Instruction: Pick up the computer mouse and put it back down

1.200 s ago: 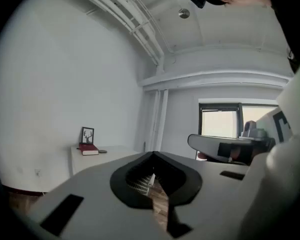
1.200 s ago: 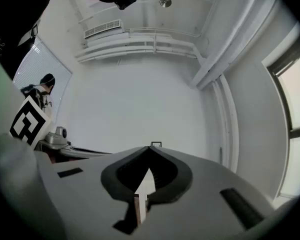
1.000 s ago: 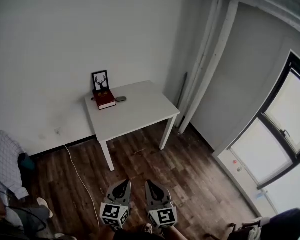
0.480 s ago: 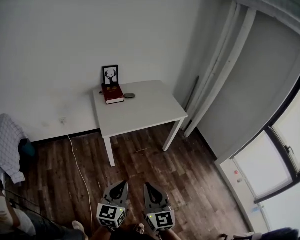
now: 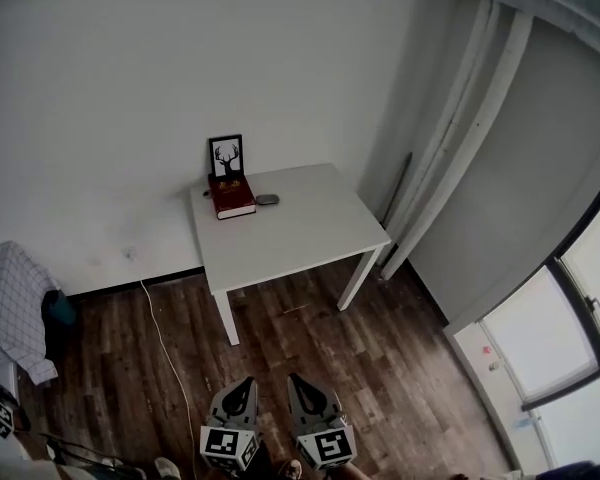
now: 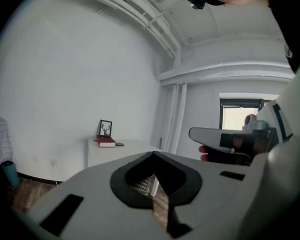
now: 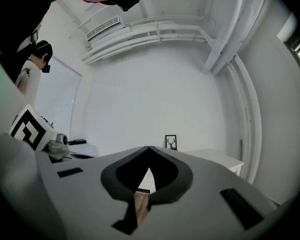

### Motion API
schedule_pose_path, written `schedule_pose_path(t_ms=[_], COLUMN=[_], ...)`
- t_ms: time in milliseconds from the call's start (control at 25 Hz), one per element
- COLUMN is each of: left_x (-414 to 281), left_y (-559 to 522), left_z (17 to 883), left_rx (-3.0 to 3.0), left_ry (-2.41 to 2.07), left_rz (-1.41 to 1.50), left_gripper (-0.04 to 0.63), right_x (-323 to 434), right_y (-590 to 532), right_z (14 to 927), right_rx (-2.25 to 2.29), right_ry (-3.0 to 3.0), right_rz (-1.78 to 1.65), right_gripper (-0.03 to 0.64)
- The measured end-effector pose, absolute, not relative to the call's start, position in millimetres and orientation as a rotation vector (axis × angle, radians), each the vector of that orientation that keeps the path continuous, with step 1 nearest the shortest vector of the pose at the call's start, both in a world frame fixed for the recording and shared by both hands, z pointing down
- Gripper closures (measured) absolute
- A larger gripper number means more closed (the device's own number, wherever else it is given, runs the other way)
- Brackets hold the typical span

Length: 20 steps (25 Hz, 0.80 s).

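Table (image 5: 310, 230), mouse (image 5: 267, 199) have shifted rightward; left tongs (image 5: 246, 383), right tongs (image 5: 294, 380) closed, empty.

Left tongs (image 5: 244, 382) and right tongs (image 5: 296, 380) are grey, their markers (image 5: 228, 444) black-and-white squares. Far ahead of them, the white bench (image 5: 310, 233) bears a dark red book (image 5: 232, 197) and a grey mouse (image 5: 268, 199).
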<state>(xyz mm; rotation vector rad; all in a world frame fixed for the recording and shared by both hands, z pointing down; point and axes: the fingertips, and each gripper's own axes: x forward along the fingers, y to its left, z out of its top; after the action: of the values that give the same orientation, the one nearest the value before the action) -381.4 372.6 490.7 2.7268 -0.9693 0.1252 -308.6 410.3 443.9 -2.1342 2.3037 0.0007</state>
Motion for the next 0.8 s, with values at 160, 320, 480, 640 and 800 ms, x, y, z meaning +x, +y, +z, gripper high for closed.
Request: schedule_pose_path(t_ms=[160, 320, 480, 640, 800], left_x=[-364, -346, -344, -355, -357], left_y=[310, 258, 212, 170, 142], left_z=[490, 477, 471, 473, 479], left_rx=[2.731, 2.774, 2.796, 2.765, 2.742], left_ry=[-0.922, -0.872, -0.859, -0.891, -0.927], left_rz=[0.099, 0.101, 0.084, 0.083, 0.093], left_gripper=[0.595, 0.594, 0.594, 0.595, 0.595], right_x=[-295, -277, -270, -275, -275], right_y=[354, 303, 262, 223, 193], right_z=[438, 422, 418, 415, 421], right_rx=[-2.177, -2.209, -2.242, -2.225, -2.206], right_ry=[2.293, 2.253, 2.226, 2.240, 2.285], right_rz=[0.009, 0.020, 0.046, 0.031, 0.013], right_gripper=[0.597, 0.597, 0.598, 0.597, 0.598])
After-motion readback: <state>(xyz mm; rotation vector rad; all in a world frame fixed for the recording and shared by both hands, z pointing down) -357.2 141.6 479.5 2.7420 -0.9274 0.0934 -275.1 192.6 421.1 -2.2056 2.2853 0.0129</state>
